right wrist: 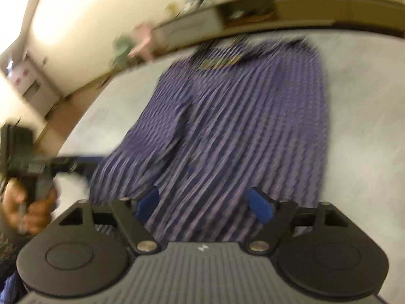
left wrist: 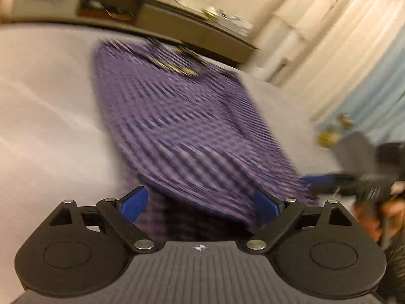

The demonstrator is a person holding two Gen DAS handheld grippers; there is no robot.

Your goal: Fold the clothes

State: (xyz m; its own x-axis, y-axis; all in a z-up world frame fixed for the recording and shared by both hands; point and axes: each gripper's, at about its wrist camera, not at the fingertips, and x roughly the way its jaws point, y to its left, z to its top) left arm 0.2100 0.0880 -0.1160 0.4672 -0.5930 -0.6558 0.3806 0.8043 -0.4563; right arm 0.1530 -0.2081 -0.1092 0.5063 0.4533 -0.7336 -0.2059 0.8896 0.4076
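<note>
A: Where does the purple-and-lilac striped shirt [left wrist: 182, 116] lie?

B: Flat on the pale grey worktop [left wrist: 45, 106], long axis running from the bottom centre of each frame up to the collar at the top. Blur hides the finer folds.

A: And the left hand-held gripper [left wrist: 201, 202]?

B: Released, blue fingers spread wide over the near hem, which passes between them. The right hand-held gripper [right wrist: 205, 202] is equally spread over the same hem [right wrist: 202, 228]; nothing is pinched.

A: Which one is nearer?

B: Neither, I'd judge: both sit at the hem end, side by side. Any fold would probably carry the hem up toward the collar.
</note>
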